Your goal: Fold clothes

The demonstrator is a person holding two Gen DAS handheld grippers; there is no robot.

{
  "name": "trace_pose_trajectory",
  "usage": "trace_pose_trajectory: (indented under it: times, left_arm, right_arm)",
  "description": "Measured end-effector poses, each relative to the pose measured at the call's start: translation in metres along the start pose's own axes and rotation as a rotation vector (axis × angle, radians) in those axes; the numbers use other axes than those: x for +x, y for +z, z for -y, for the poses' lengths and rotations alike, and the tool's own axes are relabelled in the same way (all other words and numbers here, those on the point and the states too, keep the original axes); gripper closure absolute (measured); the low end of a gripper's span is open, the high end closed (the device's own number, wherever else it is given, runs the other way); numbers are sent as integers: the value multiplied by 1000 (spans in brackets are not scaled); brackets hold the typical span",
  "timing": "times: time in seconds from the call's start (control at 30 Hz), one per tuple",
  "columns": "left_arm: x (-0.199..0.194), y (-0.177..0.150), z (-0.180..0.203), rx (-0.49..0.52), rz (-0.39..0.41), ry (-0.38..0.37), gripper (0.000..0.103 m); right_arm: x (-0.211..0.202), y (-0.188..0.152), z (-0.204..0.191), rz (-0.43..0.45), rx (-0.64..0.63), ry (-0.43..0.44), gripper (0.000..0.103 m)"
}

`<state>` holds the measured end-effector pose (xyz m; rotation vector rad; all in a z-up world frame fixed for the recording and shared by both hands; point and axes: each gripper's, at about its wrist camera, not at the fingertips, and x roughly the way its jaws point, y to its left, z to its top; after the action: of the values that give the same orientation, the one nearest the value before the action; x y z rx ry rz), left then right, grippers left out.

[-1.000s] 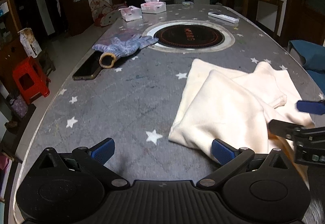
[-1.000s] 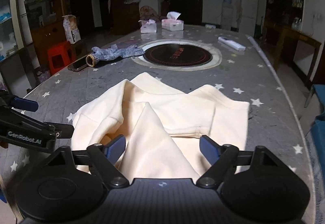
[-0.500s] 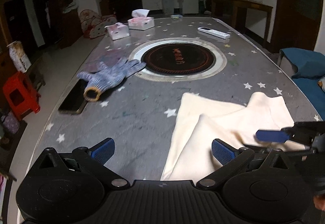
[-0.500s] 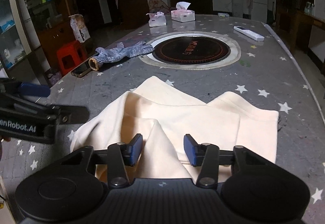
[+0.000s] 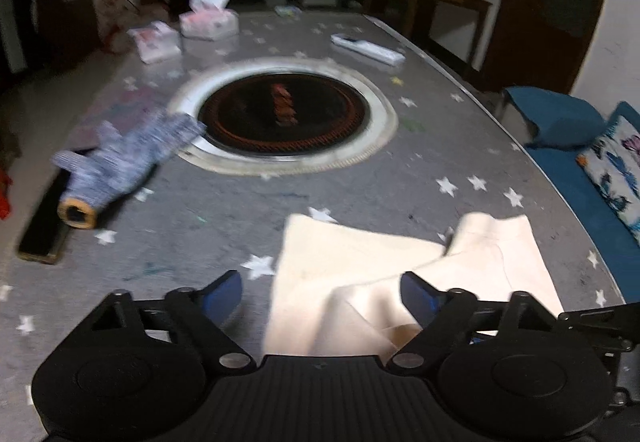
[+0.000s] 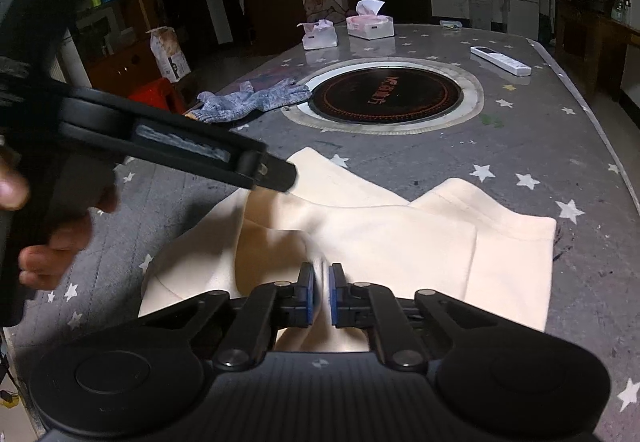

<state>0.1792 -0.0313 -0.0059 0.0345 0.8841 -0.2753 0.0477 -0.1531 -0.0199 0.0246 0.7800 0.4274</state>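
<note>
A cream garment (image 6: 400,238) lies partly folded on the grey star-patterned table (image 6: 540,145); it also shows in the left wrist view (image 5: 360,274). My right gripper (image 6: 321,296) is shut on a raised fold of the cream garment near its front edge. My left gripper (image 5: 320,296) is open, its jaws wide apart above the garment's left front part. The left gripper's body (image 6: 168,137) reaches in from the left over the garment's left edge in the right wrist view.
A round inset cooktop (image 5: 282,113) sits mid-table. A blue knit glove (image 5: 120,161) and a dark phone (image 5: 44,226) lie at the left. Two tissue boxes (image 6: 370,23) and a white remote (image 6: 500,59) are at the far end. A blue seat (image 5: 568,121) stands right.
My right gripper closed on a fold of the garment. My left gripper moved right and forward over the garment, still open.
</note>
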Motion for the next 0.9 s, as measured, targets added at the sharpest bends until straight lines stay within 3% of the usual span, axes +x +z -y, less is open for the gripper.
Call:
trace_pose_trajectory:
  times: [0.07,0.2,0.3,0.4,0.6,0.9]
  left_arm:
    - [9,-1,-1,4,-30,-25,36]
    - [15,-7,-4,-3,-64,-74,75]
    - [13,-12,-8,-23,-60,-98,87]
    - [3,-17,-13,-40,-34,-104,92]
    - [-34,-29,-23,-63,45,-85,94]
    - [-113,-73,-41,-106,186,-12,94]
  right_arm:
    - [-4,-1,1,9,1,2,97]
    - [-14,-4,2,26,0,-8,97]
    - [-23,-8,3,42,-3,-25,97]
    - [-34,-13,4,58,10,-34,97]
    - [-68,-27,7,117,27,-93,97]
    - [-141,-65,36,231,140,-285,97]
